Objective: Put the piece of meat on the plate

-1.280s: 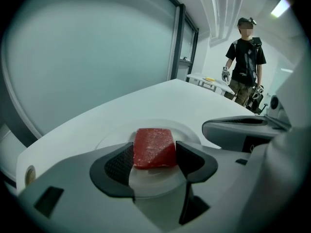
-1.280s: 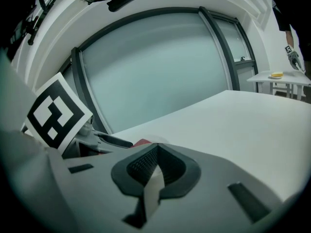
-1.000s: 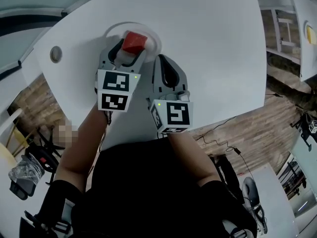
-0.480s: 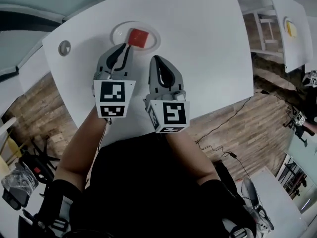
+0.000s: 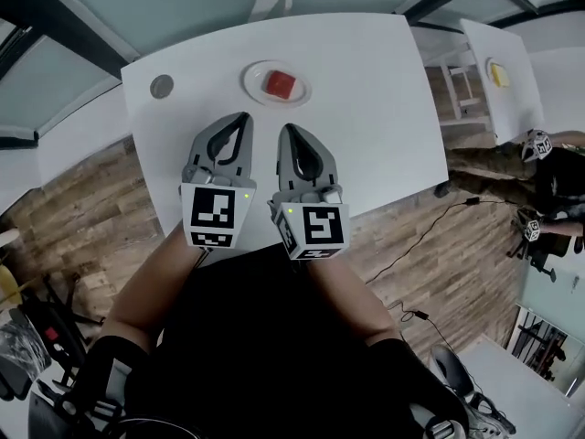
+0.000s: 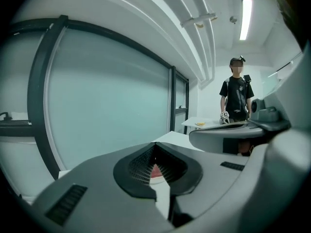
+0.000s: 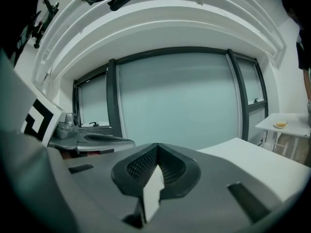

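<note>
Wide white table point(image 5: 384, 90) fills the top of the head view, and both tools hang above its near edge, side by side and well short of the dish. The left gripper point(image 5: 244, 116) is clenched: in its own view the two grey jaws meet in a tight seam with nothing pinched between them. The right gripper point(image 5: 285, 128) is the same, jaws pressed together on nothing, only bare table showing past them.

Beyond them, the white plate point(image 5: 251, 82) sits toward the far side of the table. And there's the piece of meat point(image 5: 280, 84), a red block lying near the middle of the plate, clear of the rim and touched by neither tool. You can even catch a sliver of red through the notch of the left gripper's jaws. Off to the left, a small grey disc point(image 5: 162, 86) is set in the tabletop, well apart from everything.

My read: the placing looks done, and this is the getaway. To finish cleanly, I'd keep both pairs of jaws closed, hold the tools up off the tabletop, and carry them toward the body, not across the plate. The risk I see is a low sweep nudging the plate, so height first, then distance
</note>
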A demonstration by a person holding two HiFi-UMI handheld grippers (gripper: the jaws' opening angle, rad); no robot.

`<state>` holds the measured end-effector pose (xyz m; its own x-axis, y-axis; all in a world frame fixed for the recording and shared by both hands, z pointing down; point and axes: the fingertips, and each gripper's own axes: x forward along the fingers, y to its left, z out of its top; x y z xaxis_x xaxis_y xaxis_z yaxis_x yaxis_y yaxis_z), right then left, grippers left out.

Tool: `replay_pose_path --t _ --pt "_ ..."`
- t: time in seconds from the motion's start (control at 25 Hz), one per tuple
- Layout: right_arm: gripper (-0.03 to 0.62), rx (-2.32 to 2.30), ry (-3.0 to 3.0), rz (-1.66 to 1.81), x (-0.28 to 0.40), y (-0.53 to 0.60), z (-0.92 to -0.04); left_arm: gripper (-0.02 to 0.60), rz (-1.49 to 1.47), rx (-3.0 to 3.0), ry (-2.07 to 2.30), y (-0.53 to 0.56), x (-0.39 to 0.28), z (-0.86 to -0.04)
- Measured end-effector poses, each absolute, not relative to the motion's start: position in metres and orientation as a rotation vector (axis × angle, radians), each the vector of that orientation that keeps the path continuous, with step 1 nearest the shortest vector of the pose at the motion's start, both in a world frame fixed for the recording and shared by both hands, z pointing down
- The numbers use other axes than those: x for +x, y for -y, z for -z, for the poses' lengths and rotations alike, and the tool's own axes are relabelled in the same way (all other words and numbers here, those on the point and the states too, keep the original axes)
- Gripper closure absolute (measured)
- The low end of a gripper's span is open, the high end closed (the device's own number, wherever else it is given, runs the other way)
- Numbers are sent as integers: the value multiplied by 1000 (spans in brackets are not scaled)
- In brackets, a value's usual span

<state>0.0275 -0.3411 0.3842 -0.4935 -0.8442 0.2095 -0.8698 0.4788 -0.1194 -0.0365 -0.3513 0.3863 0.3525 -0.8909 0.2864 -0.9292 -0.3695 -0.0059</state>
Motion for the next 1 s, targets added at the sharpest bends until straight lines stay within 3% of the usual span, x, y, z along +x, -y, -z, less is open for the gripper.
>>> replay_pose_path --t 1.0 --pt "592 1654 2641 15 16 227 -281 578 -36 2722 1582 234 -41 -275"
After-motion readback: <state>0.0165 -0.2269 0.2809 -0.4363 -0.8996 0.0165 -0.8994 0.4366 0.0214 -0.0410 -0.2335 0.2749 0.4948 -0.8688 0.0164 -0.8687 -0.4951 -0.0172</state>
